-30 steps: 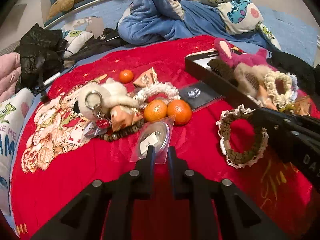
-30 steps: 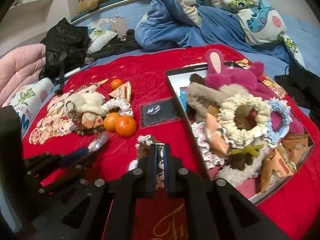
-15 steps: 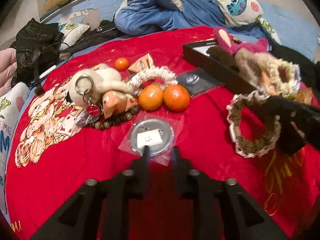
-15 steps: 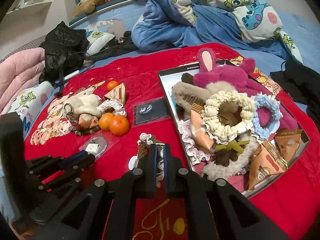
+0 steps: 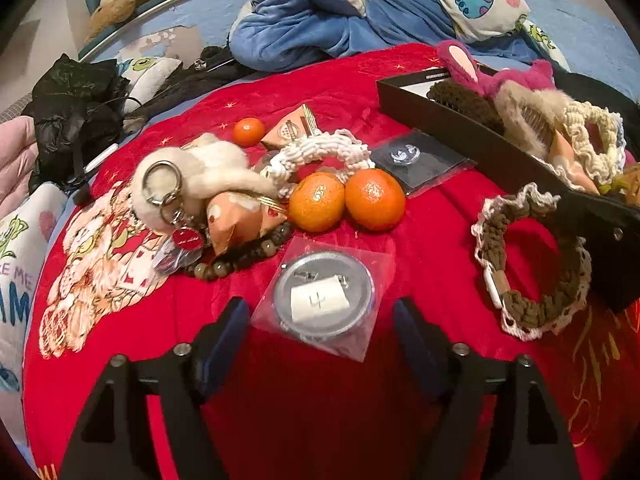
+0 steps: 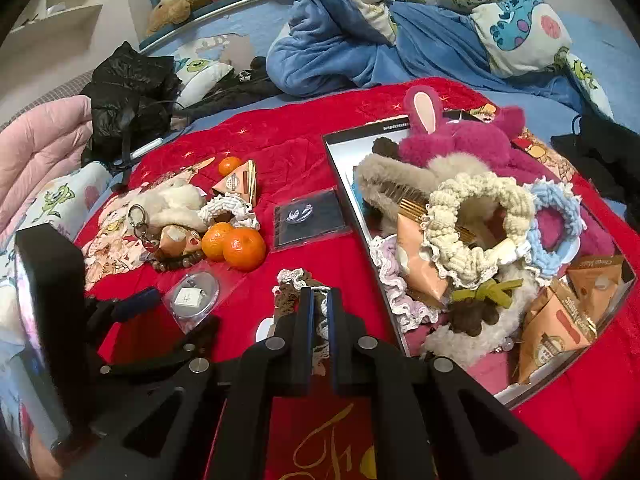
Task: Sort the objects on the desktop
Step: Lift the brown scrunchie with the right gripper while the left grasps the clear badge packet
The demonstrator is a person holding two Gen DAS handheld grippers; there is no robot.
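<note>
The bagged badge [image 5: 324, 300] is seen flat on the red blanket [image 5: 320, 400], dead ahead between the opening jaws of the left gripper [image 5: 322, 320] — untouched — while the farther right gripper [image 6: 320, 312] is pressed onto the brown scrunchie [image 6: 294, 294].

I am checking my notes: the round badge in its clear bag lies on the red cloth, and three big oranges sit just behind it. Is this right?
Not quite. The left wrist view shows two big oranges behind the round badge on the red cloth; a third, much smaller orange lies farther back.

Both wrist views look steeply down, close over the red blanket [image 5: 320, 400], sharing its middle
</note>
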